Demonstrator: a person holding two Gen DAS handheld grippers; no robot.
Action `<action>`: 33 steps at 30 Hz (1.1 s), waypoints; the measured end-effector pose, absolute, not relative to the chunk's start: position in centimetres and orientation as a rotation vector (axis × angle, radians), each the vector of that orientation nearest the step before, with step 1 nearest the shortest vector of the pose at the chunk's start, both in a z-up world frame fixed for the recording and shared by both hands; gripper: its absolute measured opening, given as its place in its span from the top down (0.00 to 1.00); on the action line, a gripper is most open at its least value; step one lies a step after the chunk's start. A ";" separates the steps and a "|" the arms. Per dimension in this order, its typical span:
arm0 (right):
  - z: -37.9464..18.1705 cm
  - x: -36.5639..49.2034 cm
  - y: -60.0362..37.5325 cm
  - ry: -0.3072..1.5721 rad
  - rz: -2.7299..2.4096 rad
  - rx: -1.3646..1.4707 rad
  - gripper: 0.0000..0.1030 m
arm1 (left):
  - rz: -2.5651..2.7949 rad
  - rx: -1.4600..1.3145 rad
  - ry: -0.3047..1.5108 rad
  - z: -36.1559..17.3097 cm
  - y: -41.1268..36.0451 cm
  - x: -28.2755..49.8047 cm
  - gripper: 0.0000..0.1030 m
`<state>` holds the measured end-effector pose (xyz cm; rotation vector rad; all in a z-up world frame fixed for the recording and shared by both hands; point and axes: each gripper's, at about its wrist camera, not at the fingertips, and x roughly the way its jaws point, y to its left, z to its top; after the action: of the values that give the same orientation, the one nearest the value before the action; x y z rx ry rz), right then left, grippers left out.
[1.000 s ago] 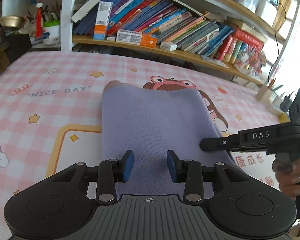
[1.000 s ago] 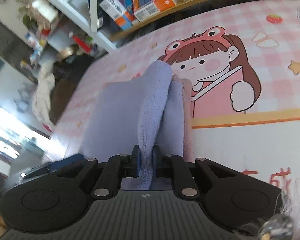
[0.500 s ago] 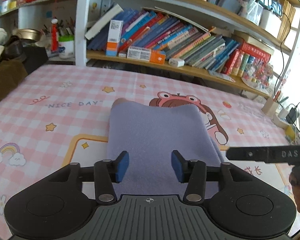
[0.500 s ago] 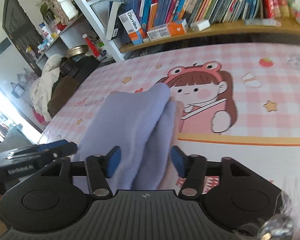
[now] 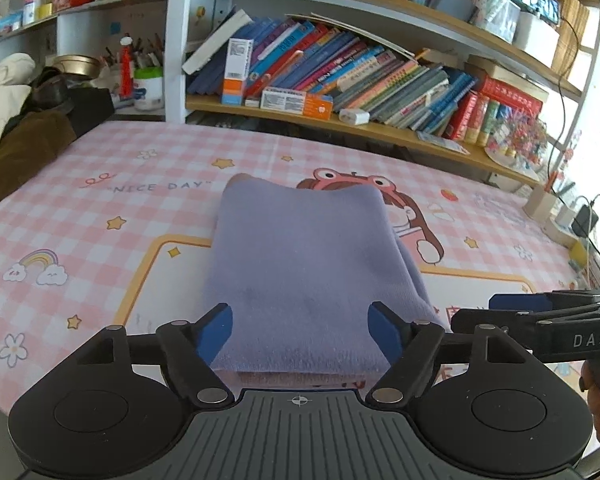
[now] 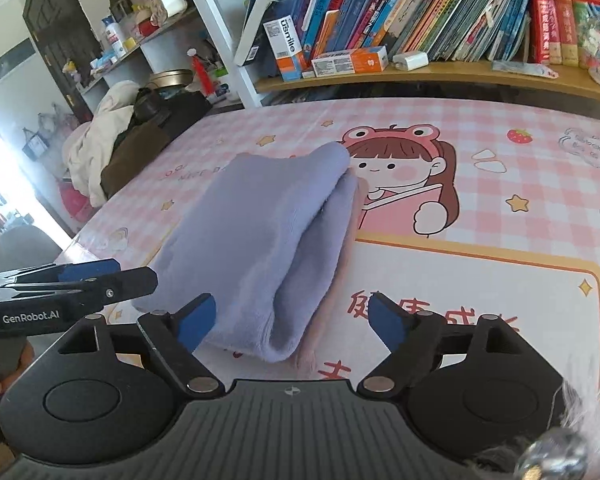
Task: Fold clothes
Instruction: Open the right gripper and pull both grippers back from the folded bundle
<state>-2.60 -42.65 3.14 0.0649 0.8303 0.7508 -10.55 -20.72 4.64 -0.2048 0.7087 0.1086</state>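
- Right claw [image 6: 290, 322] no longer pinching folded lavender garment [image 6: 260, 240]; jaws opening, clear of cloth.
- Left claw [image 5: 300, 330] opening wider than before, gripping nothing.
- Garment flat on counter [image 5: 100, 208].

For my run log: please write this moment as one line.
garment: folded, on table | left gripper: opening, empty | right gripper: opening, empty

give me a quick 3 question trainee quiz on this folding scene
1. True or false: the right gripper is clamped on the purple cloth.
2. What lies under the cloth: A) bare wood B) a pink checked cover C) a towel?
3. What fills the shelf behind?

Key: 1. False; both the right and left gripper have jaws opening, pads off the cloth. 2. B. 3. Books.
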 end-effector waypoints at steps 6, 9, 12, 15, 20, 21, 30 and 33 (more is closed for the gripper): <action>3.0 -4.5 -41.8 0.857 0.624 0.057 0.17 | 0.065 -0.197 0.740 4.0 -19.7 -11.3 0.22; 3.0 -5.8 -41.3 0.862 0.566 0.058 0.17 | 0.050 -0.194 0.757 3.8 -18.8 -11.7 0.21; 2.9 -7.0 -40.7 0.864 0.516 0.062 0.17 | 0.045 -0.176 0.777 3.7 -17.6 -12.2 0.20; 2.6 -8.2 -39.6 0.878 0.475 0.061 0.16 | 0.032 -0.173 0.791 3.5 -16.2 -12.6 0.17; 2.1 -9.8 -38.0 0.911 0.413 0.077 0.14 | -0.007 -0.162 0.813 2.8 -14.3 -13.5 0.15; 1.9 -10.1 -37.7 0.919 0.400 0.080 0.14 | -0.015 -0.163 0.817 2.7 -13.9 -13.6 0.15; 1.0 -11.5 -35.4 0.978 0.329 0.062 0.14 | -0.052 -0.184 0.844 1.4 -11.6 -14.1 0.15; 1.2 -11.5 -35.3 0.968 0.322 0.058 0.14 | -0.043 -0.194 0.847 1.3 -11.3 -14.0 0.15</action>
<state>-11.52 -35.31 1.16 0.0579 0.9675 0.3224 -13.97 -11.26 1.32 -0.1945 0.8466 -0.0431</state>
